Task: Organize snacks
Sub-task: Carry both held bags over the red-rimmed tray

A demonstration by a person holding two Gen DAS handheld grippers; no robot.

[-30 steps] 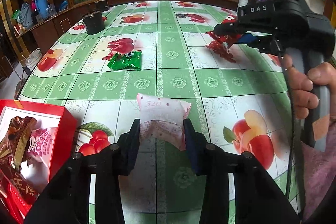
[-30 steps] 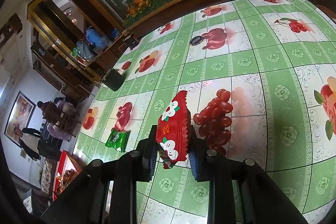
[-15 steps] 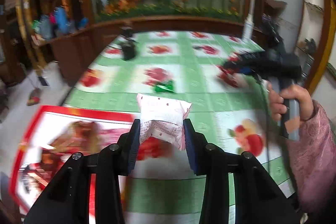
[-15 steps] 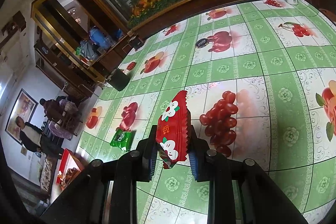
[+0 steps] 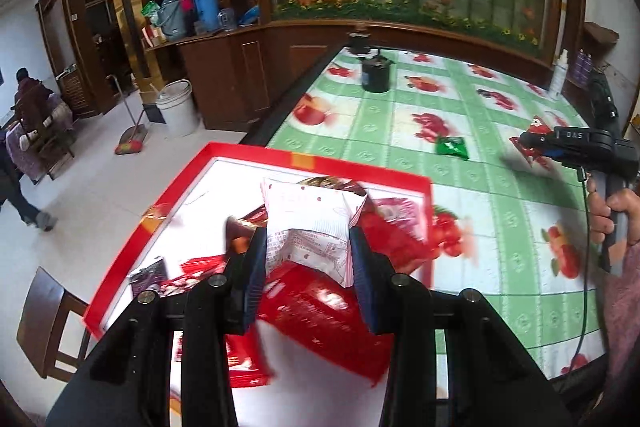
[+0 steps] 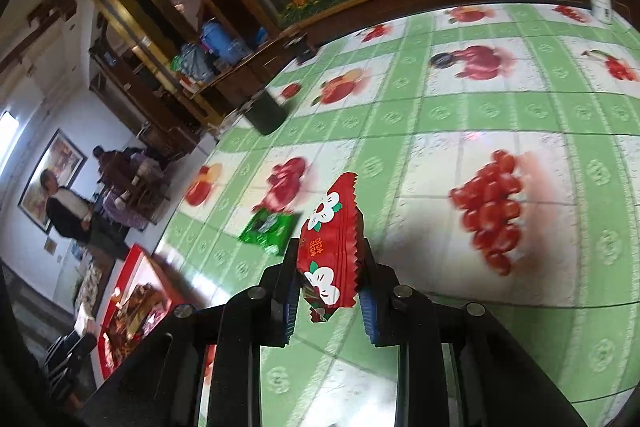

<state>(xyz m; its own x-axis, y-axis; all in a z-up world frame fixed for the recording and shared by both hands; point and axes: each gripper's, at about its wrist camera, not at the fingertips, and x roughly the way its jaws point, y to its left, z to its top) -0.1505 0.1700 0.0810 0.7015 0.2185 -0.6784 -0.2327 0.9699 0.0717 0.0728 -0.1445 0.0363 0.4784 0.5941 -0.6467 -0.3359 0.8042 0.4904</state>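
My left gripper point(image 5: 308, 259) is shut on a white snack packet with red dots point(image 5: 312, 223) and holds it above the red snack box point(image 5: 360, 175), which holds several red and brown packets. My right gripper point(image 6: 328, 291) is shut on a red snack packet with white flowers point(image 6: 330, 243), held above the table; it also shows in the left wrist view point(image 5: 536, 141). A green snack packet point(image 5: 452, 147) lies on the tablecloth, also seen in the right wrist view point(image 6: 268, 231). The red box shows at the lower left there point(image 6: 132, 267).
The table has a green and white fruit-print cloth point(image 5: 500, 187). A black cylinder point(image 5: 375, 77) stands at its far left, a white bottle point(image 5: 558, 75) at the far right. A wooden chair point(image 5: 44, 311) and floor lie left of the table edge.
My left gripper has swung left and risen with the white packet, from over the bare cloth to over the red box. My right gripper has shifted slightly, with the green packet closer in its view.
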